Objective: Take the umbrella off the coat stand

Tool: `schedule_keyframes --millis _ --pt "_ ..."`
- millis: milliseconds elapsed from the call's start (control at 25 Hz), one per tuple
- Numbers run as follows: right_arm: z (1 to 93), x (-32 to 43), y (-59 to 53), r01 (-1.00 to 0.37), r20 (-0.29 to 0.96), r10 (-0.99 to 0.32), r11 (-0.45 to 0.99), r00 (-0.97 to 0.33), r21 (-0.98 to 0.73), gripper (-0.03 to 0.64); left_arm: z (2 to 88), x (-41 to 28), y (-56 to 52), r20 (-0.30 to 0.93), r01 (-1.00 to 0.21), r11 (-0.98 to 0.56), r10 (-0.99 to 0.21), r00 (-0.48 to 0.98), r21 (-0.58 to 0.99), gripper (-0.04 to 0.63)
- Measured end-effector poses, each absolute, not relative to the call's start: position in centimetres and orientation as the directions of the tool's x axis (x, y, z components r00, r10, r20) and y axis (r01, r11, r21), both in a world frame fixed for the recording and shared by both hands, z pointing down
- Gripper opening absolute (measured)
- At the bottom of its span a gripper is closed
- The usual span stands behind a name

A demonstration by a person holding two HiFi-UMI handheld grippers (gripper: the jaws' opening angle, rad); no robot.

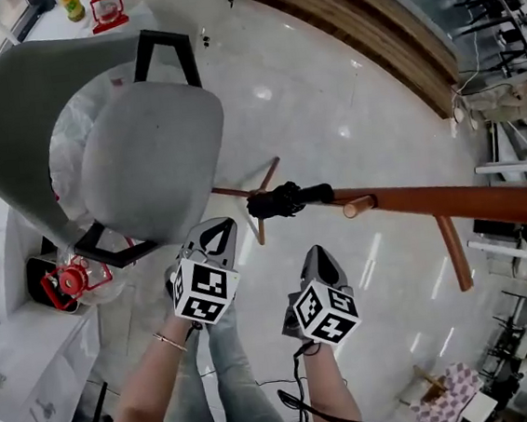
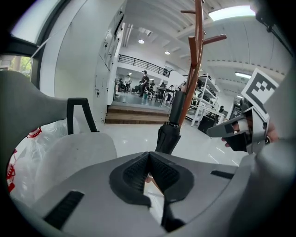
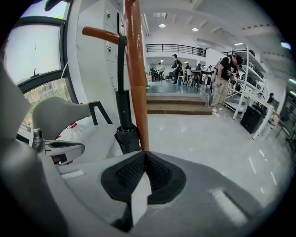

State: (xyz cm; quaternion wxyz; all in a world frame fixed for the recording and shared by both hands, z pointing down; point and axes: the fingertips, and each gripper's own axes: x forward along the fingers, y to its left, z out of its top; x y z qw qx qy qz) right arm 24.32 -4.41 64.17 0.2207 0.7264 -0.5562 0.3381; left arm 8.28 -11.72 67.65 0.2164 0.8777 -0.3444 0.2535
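The brown wooden coat stand (image 1: 450, 203) runs across the head view, with its pole (image 3: 136, 83) straight ahead in the right gripper view. A folded black umbrella (image 1: 286, 198) hangs along the pole, its strap looped over a peg (image 3: 99, 34). The umbrella (image 2: 169, 134) also stands right ahead of the left jaws. My left gripper (image 1: 220, 229) is shut and empty, a short way in front of the umbrella. Just to its right, my right gripper (image 1: 317, 256) is also shut and holds nothing. The shut jaw tips show in the left gripper view (image 2: 149, 159) and the right gripper view (image 3: 144, 159).
A grey shell chair (image 1: 135, 144) with black legs stands close on the left, beside the stand's base. White plastic bags (image 2: 27, 157) lie behind it. A white table (image 1: 37, 370) sits at the lower left. People stand far off in the hall (image 3: 226, 78).
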Motion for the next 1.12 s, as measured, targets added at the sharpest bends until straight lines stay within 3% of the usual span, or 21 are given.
schedule_keyframes --millis 240,720,760,840,1120 --pt "65.5 24.6 -4.4 -0.957 0.743 -0.653 -0.283 0.149 -0.057 0.005 69.2 9.0 -12.0 0.587 -0.699 -0.683 -0.483 0.650 0.212 0.003" --pt "66.0 26.1 -3.0 -0.949 0.755 -0.634 -0.310 0.168 -0.049 0.005 69.6 11.5 -11.7 0.551 -0.552 -0.809 -0.372 0.747 0.203 0.006" --pt "66.1 26.2 -2.9 -0.949 0.756 -0.633 -0.312 0.171 -0.047 0.005 69.7 11.7 -11.6 0.546 -0.538 -0.817 -0.360 0.756 0.208 0.015" --pt "66.4 26.3 -2.7 -0.948 0.759 -0.628 -0.314 0.172 -0.045 0.005 70.0 12.3 -11.3 0.542 -0.507 -0.834 -0.328 0.774 0.218 0.123" --pt "67.1 26.3 -1.5 -0.946 0.771 -0.614 -0.321 0.171 -0.046 0.005 70.8 14.1 -10.5 0.518 -0.400 -0.890 -0.241 0.821 0.220 0.225"
